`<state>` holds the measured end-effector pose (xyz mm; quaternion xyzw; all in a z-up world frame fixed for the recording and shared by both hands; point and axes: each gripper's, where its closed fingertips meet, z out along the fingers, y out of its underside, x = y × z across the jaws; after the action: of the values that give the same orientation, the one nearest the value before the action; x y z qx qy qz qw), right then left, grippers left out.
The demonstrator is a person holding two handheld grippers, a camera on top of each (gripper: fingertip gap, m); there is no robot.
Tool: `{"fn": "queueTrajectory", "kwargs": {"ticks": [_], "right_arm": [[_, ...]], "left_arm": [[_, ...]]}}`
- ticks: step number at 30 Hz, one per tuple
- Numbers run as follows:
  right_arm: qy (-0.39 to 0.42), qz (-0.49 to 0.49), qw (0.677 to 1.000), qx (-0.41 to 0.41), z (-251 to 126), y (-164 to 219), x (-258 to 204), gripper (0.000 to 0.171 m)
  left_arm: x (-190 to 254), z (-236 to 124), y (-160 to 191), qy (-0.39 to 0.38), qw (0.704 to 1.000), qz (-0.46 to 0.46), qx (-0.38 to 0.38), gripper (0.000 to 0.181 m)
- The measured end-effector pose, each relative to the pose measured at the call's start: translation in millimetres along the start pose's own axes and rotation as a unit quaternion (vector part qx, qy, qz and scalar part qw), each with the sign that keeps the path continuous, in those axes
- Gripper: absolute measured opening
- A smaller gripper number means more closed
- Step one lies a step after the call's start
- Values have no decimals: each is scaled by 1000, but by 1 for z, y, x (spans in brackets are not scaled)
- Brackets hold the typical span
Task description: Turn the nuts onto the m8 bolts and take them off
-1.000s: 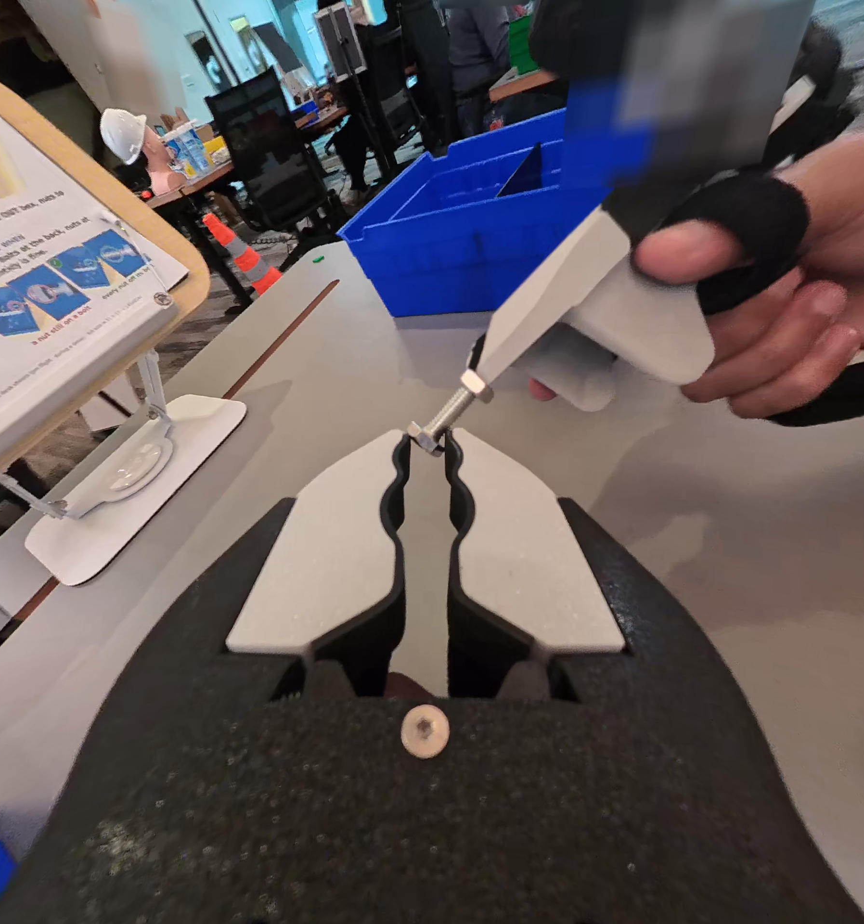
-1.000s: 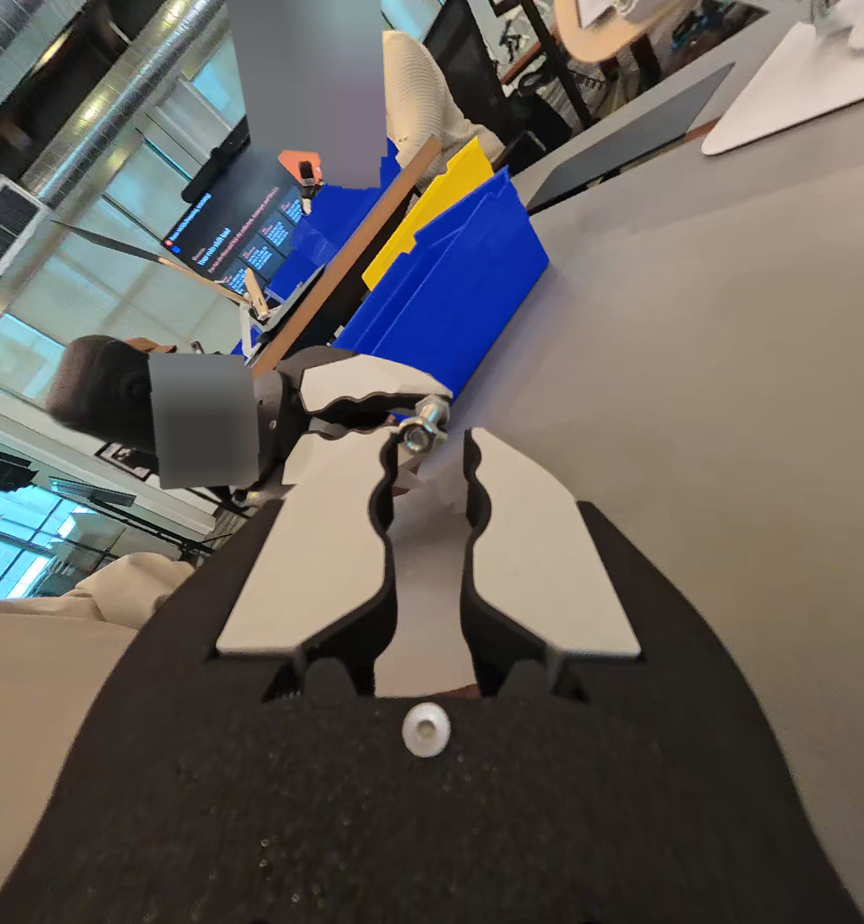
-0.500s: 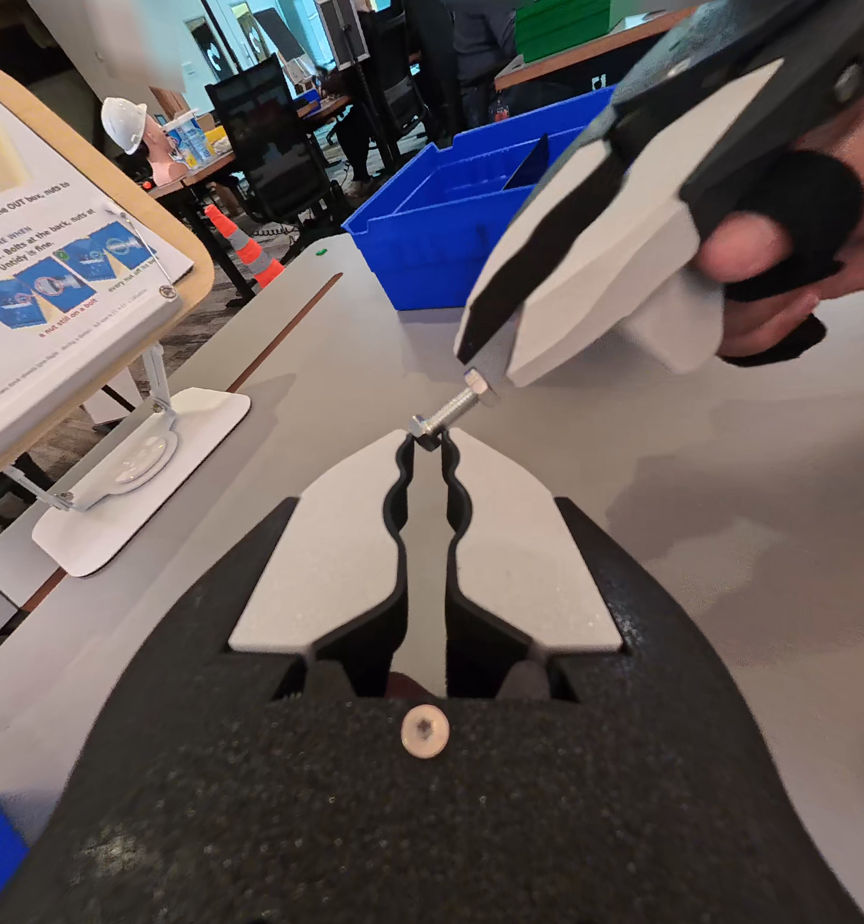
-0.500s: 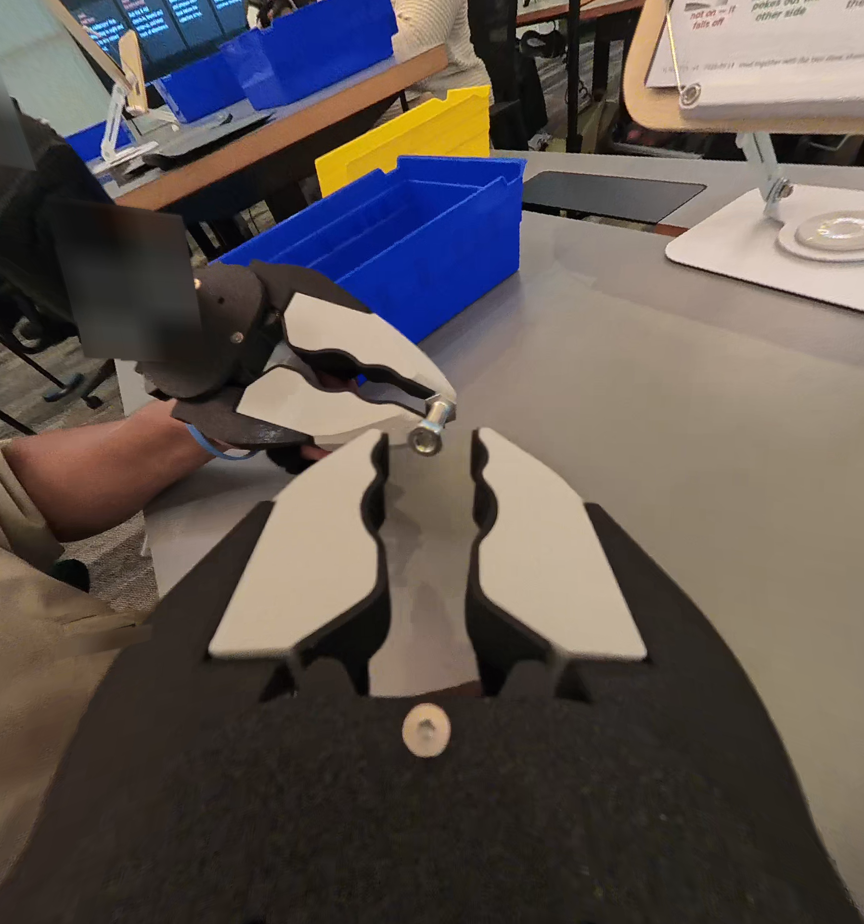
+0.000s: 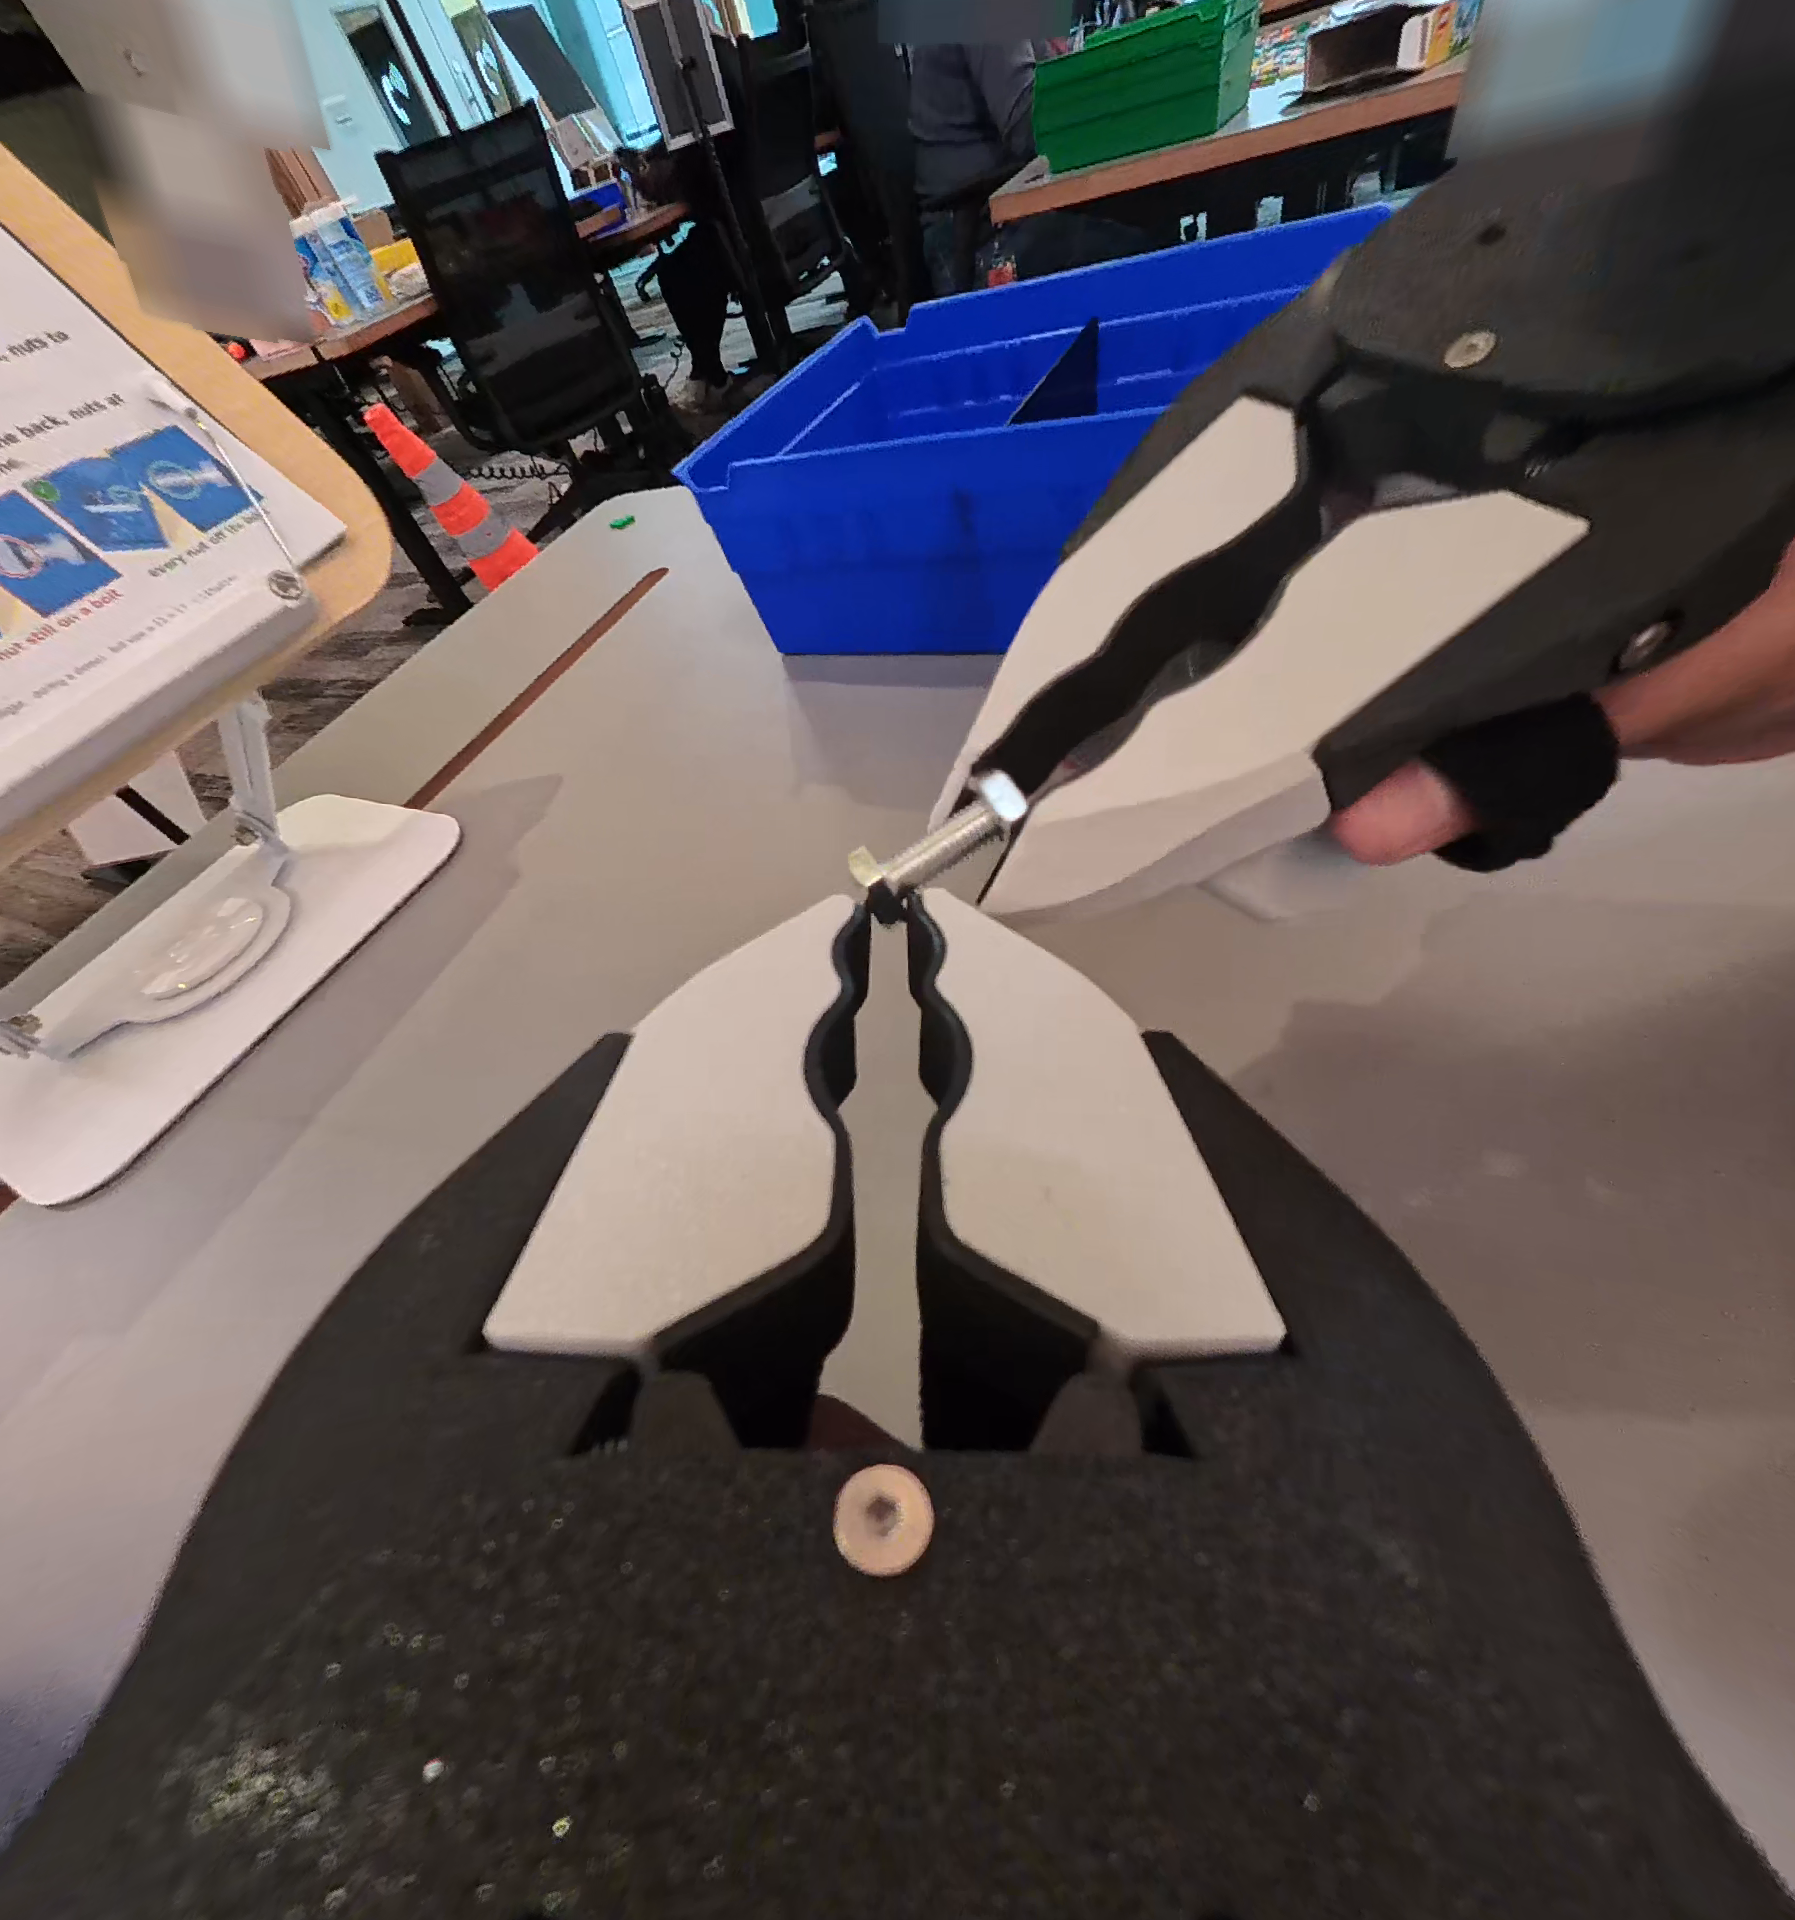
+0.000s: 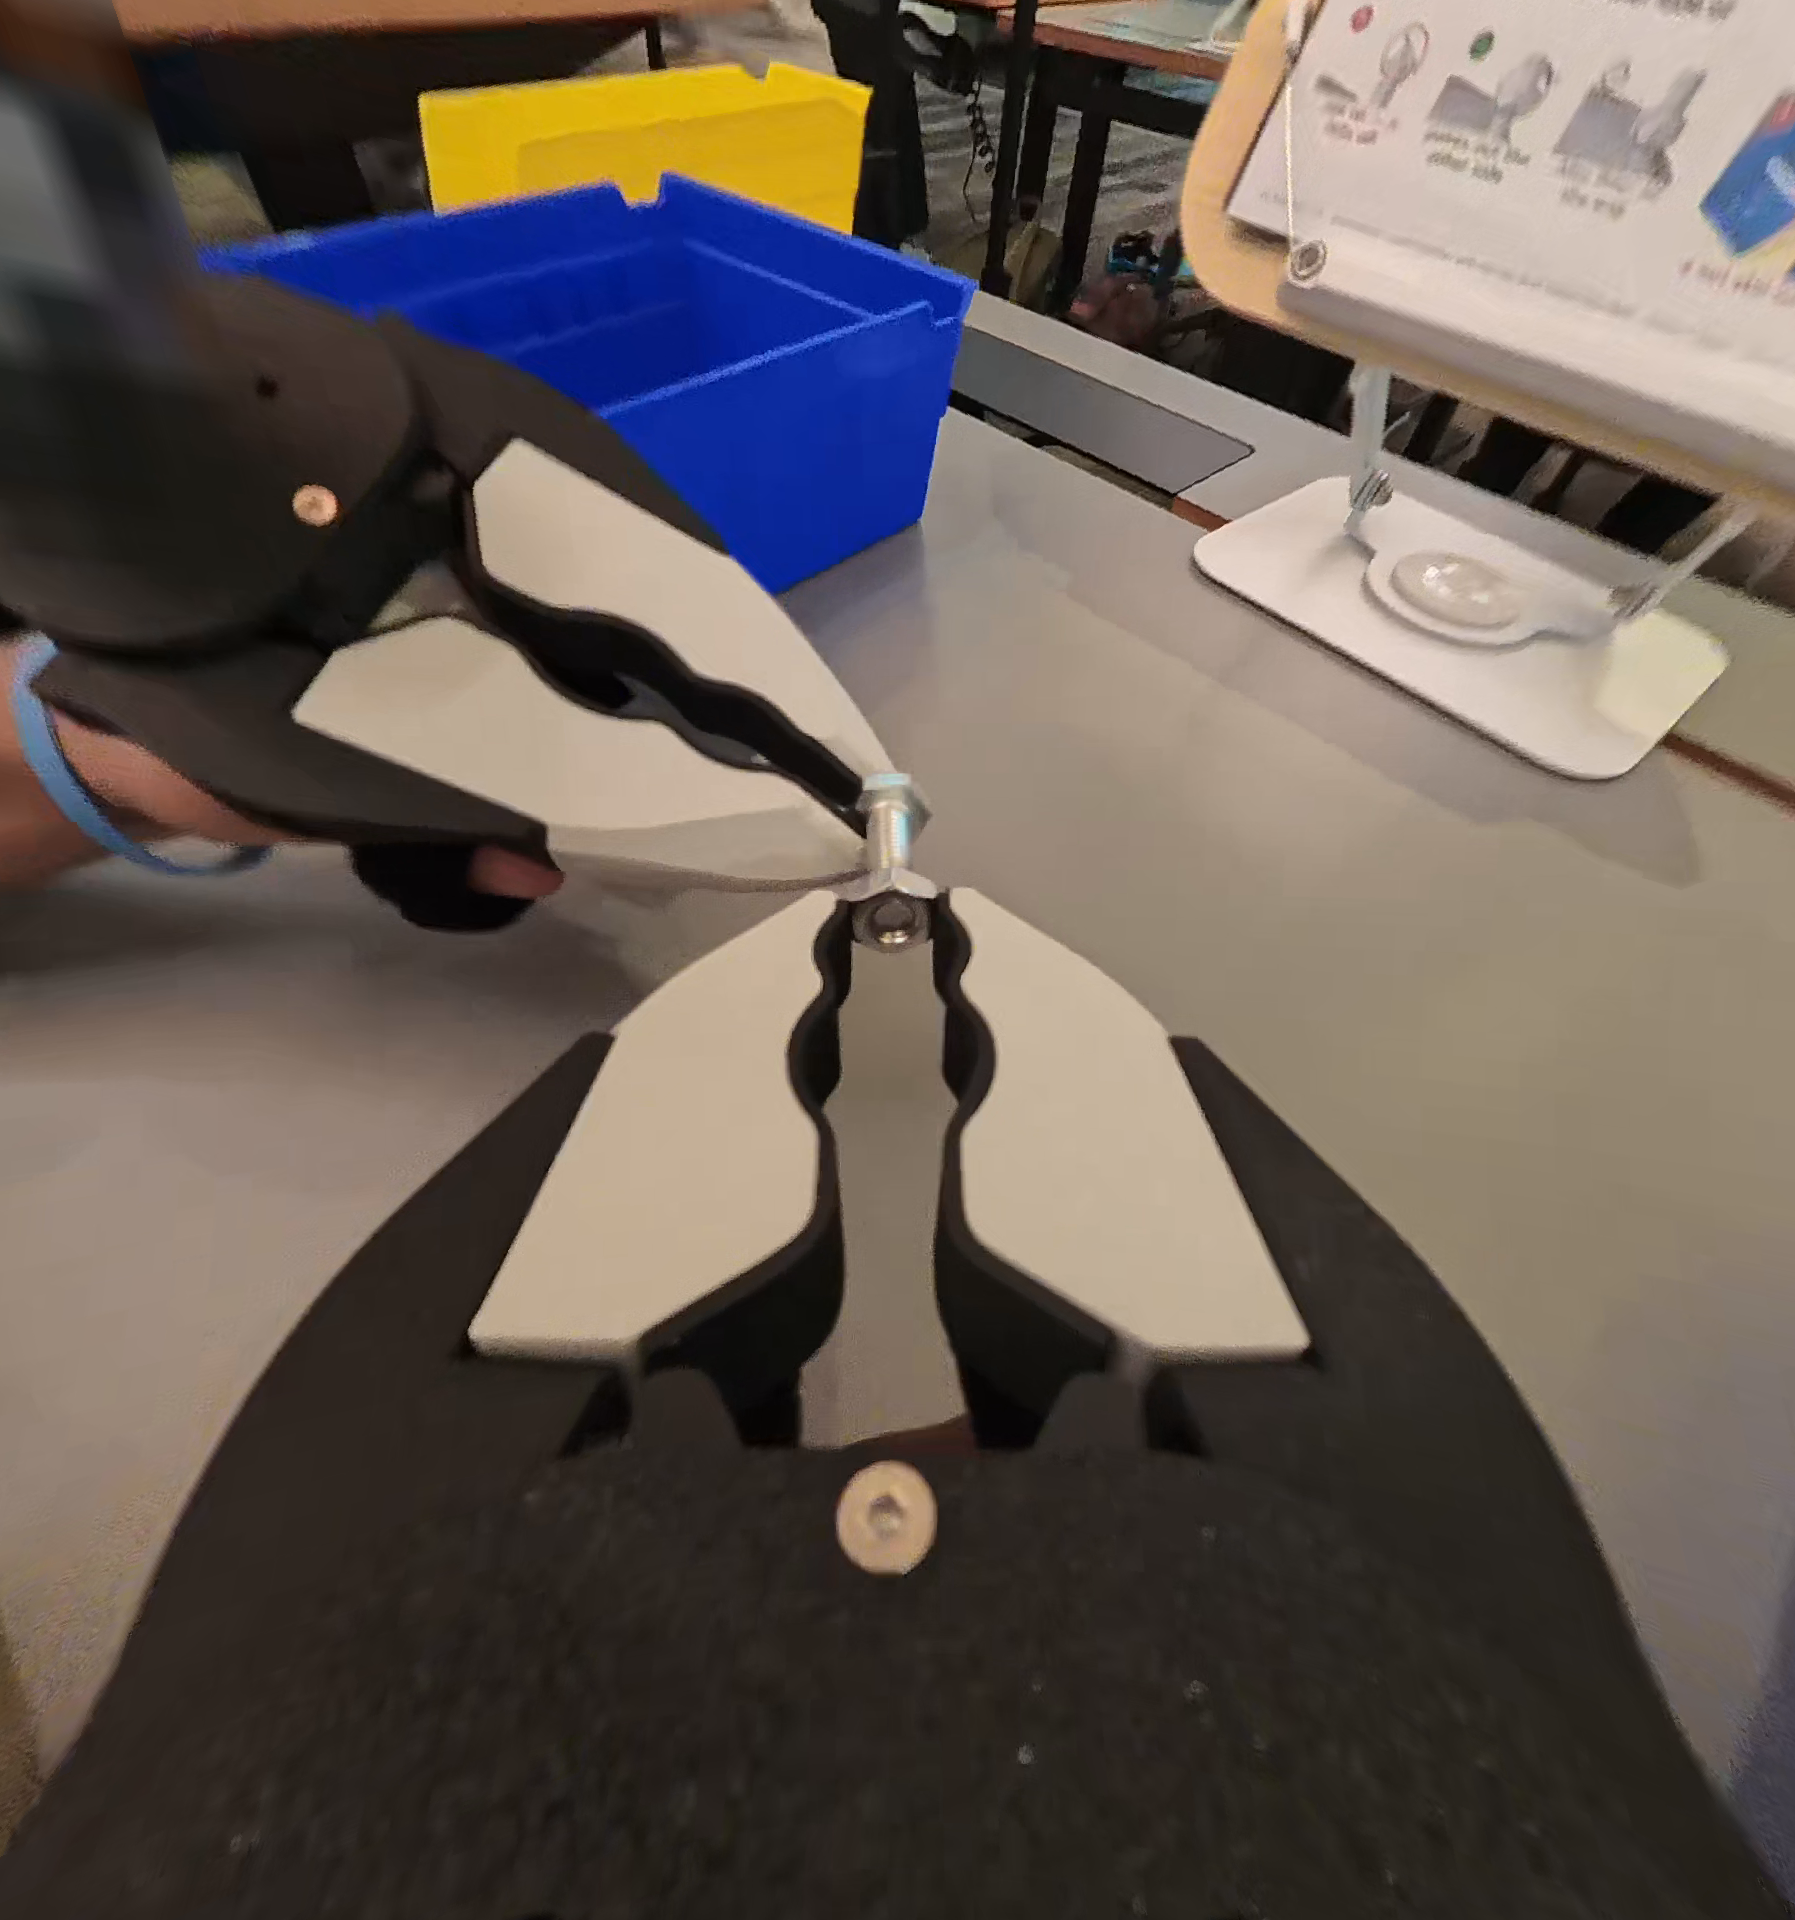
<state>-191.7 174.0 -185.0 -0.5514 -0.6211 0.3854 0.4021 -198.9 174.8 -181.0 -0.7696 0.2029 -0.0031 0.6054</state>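
Above the grey counter (image 5: 664, 727) at frame centre, the left gripper (image 5: 888, 909) grips the bolt (image 5: 934, 857) head; the right gripper (image 6: 888, 909), open before, now pinches its nut (image 6: 891, 923).

An open-plan lab workshop: grey workbench (image 5: 664, 727), blue parts bin (image 5: 903, 520) at its far edge, instruction board on a stand (image 6: 1558, 239), traffic cone (image 5: 457, 499) on the floor.
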Motion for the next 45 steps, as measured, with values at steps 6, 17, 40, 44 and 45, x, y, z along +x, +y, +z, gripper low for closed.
{"fn": "queueTrajectory", "kwargs": {"ticks": [6, 17, 40, 44, 45], "right_arm": [[53, -279, 957, -52, -3, 0, 7, 15], [47, -189, 981, 11, -11, -10, 7, 33], [-209, 230, 950, 36, -21, -8, -5, 14], [-249, 166, 953, -49, -28, -1, -11, 14], [-249, 148, 954, -71, -27, 3, -11, 14]], "left_arm": [[5, 1, 0, 48, 996, -79, 6, 6], [-11, 0, 0, -4, 998, -68, 15, 6], [8, -14, -6, 14, 996, 80, 36, 32], [18, -13, 4, 20, 989, 148, 7, 42], [22, -12, 7, 21, 986, 165, -1, 42]]}}
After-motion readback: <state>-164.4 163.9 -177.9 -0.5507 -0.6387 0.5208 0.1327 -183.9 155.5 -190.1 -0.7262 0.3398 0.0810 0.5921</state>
